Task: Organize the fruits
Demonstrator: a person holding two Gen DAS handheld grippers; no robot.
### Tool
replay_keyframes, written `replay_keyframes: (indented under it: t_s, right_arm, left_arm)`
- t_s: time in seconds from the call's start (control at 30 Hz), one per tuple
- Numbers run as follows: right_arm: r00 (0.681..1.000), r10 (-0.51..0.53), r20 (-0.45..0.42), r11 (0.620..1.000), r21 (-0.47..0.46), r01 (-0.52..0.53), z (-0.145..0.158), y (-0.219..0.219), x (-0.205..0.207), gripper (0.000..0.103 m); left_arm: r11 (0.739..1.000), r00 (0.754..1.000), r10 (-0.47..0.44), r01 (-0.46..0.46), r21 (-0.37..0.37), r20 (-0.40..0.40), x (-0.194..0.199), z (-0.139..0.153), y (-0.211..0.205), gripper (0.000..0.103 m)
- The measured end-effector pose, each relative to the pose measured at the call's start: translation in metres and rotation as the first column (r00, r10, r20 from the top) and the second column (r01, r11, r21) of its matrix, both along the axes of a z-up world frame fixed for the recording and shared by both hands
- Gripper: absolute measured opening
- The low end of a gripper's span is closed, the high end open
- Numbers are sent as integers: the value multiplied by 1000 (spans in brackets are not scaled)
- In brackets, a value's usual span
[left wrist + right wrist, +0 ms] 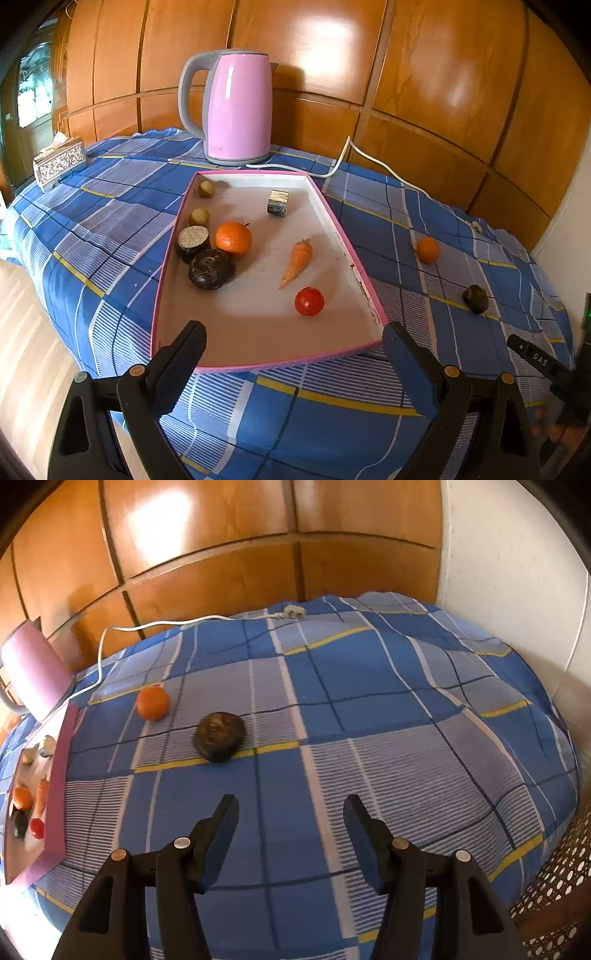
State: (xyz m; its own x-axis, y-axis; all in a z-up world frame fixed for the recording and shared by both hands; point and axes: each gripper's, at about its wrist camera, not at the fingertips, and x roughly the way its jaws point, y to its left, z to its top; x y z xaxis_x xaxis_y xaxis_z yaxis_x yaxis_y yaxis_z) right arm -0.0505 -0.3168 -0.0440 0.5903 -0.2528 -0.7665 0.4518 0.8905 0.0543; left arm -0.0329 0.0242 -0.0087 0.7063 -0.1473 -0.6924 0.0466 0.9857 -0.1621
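A pink-rimmed tray (354, 258) sits on the table, which is covered by a blue checked cloth (388, 413). Inside the tray lie a large orange (233, 239), a carrot (297, 262) pointing its tip toward the near edge, a red tomato (309, 301), two dark round fruits (211, 268) touching each other beside the large orange, two small pale-green fruits (200, 216) along the left wall, and a small cut block (277, 203) toward the far end.

Outside the tray, to its right on the cloth, rest a smaller orange (153, 703) and a dark wrinkled fruit (219, 736), near each other but apart.

The left tool (293, 345) hangs over the near edge of the tray, its fingers spread wide with nothing between them. The right tool (290, 825) is above bare cloth, short of the dark wrinkled fruit, its fingers also parted and holding nothing.

Behind the tray stands a pink kettle (238, 110), its white cord (147, 627) trailing across the cloth to a plug (291, 612). A patterned tissue box (59, 164) sits at the far left corner, and wooden panels (332, 55) back the table
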Motion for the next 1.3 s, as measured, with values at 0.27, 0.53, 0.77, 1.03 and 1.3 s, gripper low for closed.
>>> replay_keyframes:
  t_s: [0.27, 0.53, 0.77, 1.03, 1.3]
  right_arm:
    - [1000, -23, 4, 1000, 15, 22, -2, -9, -6, 60]
    - [991, -137, 0, 990, 24, 137, -1, -41, -14, 60]
    - [969, -246, -20, 969, 11, 246, 0, -67, -17, 60]
    - [959, -281, -31, 960, -10, 281, -7, -82, -19, 60]
    - [965, -260, -35, 965, -32, 259, -12, -82, -11, 60]
  left_arm:
    - [1000, 1000, -11, 11, 10, -12, 1, -1, -7, 97]
    - [999, 999, -47, 47, 14, -12, 11, 7, -23, 97]
    - [991, 991, -133, 133, 8, -2, 26, 18, -51, 97]
    - [955, 955, -294, 295, 15, -41, 40, 12, -105, 96]
    - [907, 906, -417, 421, 35, -76, 63, -2, -167, 88]
